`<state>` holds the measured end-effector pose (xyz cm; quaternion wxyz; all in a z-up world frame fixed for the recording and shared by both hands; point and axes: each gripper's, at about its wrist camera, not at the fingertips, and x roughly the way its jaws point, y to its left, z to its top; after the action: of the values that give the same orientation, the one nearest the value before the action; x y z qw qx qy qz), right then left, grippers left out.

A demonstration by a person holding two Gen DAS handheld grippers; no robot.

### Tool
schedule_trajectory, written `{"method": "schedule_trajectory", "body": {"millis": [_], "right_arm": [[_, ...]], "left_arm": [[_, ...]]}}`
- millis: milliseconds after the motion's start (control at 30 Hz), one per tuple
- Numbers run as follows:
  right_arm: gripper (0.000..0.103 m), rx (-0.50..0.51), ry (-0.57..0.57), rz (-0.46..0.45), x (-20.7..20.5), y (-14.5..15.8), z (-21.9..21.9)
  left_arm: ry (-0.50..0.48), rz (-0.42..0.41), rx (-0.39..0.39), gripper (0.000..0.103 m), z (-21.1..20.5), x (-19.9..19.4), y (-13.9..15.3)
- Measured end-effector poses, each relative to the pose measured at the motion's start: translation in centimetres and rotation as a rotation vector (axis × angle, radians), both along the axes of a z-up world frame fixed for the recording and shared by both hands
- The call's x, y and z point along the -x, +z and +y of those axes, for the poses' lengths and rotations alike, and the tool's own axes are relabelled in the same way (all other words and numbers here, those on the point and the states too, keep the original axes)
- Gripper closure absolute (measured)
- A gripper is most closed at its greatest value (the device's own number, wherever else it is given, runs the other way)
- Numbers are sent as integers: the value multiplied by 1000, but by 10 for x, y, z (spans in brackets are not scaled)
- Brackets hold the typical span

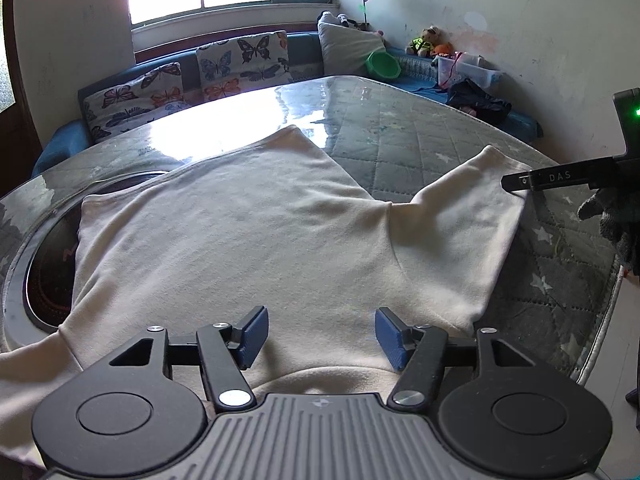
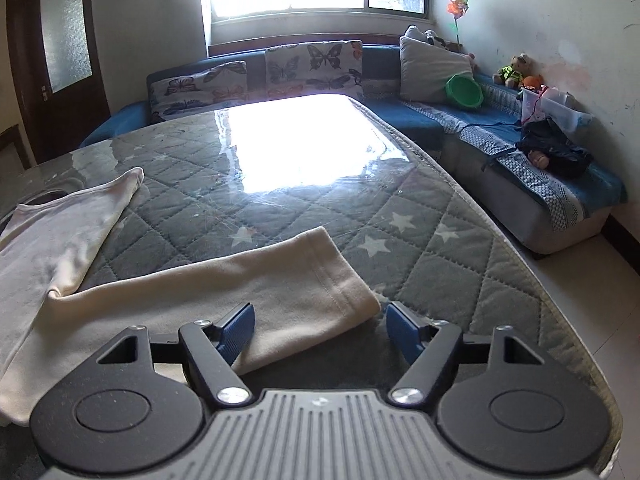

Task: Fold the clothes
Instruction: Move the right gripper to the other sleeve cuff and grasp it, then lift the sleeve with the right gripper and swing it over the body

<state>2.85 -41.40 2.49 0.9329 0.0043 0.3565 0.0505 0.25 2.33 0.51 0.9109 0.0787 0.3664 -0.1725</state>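
Cream cotton, a long-sleeved top (image 1: pixel 240 232), lies spread flat across the quilted surface (image 1: pixel 420 140), its body reaching from the near edge toward the glare-lit middle. No fold has been made so far as either view shows: the hem end lies open toward the far side, and one sleeve (image 2: pixel 248 292) stretches out toward the right edge of the surface, its cuff stopping just short of that edge. The opposite sleeve seems to trail off the near left corner, though the left wrist view cuts it off too low to be sure.

The left claw (image 1: pixel 322 336) hovers over the neckline area near the near edge, its blue pads spread wide and holding nothing. The right claw (image 2: pixel 320 332) is likewise spread, poised at the cuff with one pad over the cloth and the other over the bare quilting beside it; it has not closed on the sleeve.

By my reckoning the work is at its very start: sleeves to bring in, then the body to fold over, all still to do.
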Motion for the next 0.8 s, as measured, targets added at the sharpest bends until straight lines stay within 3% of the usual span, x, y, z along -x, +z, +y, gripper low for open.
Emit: {"method": "schedule_trajectory", "body": {"millis": [67,200,267,300,333,367,800], "right_arm": [[42,-5,-5,-1,-1,1,0],[53,-16,-18,-6,-1,2,0],[71,-25,-28,-11,0,2,-2],[75,-34,-30,-13,0,2,-3],[87,-42,-32,-14,1,2,-5],[90,-49,-33,-17,1,2,-6],[93,-151,1,-104,17,35,-12]], "left_arm": [[-1,0,-2,36,-1,0,0],[2,4,-2,36,-4,0,0],[4,5,-5,35,-4,0,0],[4,5,-5,35,-5,0,0],[4,5,-5,35,-5,0,0],[4,5,-5,35,-5,0,0],[-9,4,-26,32,-15,1,-1]]}}
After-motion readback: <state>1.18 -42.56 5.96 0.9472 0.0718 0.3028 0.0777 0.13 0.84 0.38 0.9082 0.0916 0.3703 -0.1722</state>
